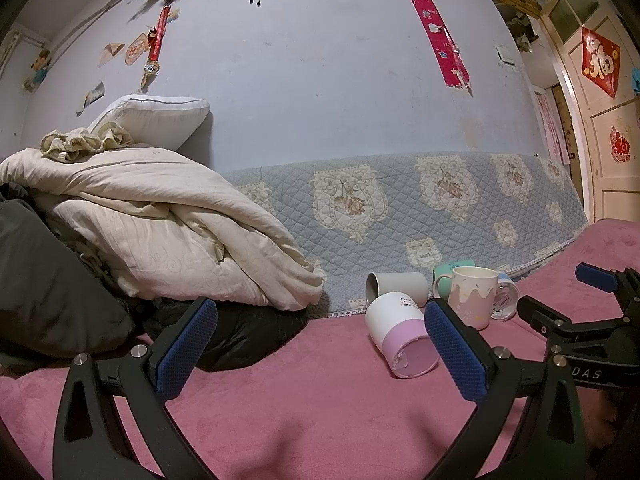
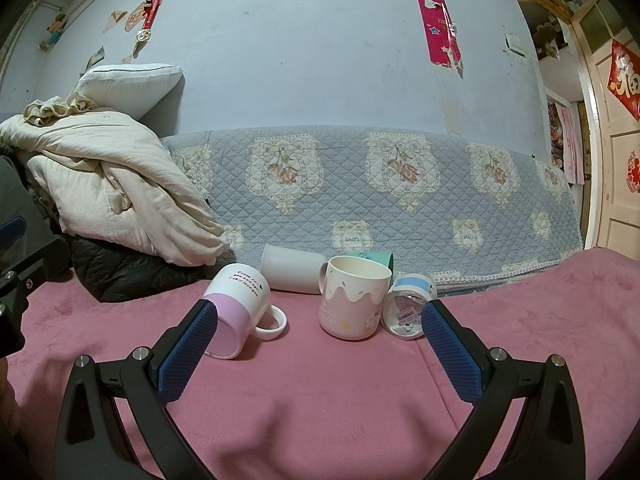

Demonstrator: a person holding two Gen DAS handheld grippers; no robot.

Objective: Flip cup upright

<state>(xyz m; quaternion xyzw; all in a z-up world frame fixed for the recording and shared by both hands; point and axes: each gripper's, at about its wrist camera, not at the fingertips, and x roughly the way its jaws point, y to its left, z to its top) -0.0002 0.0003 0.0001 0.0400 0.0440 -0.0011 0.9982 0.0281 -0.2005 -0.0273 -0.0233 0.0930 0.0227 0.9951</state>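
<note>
Several cups sit on the pink bed cover. A white-and-pink mug lies on its side, its base toward me; it also shows in the left wrist view. A cream drip-pattern mug stands upright, also in the left wrist view. A grey cup and a teal cup lie behind. A clear cup with a blue band lies on its side. My left gripper is open and empty, left of the cups. My right gripper is open and empty, just short of them.
A heap of cream bedding and a black jacket lie at the left. A blue-grey quilted cover runs along the wall behind the cups. A door stands at the right.
</note>
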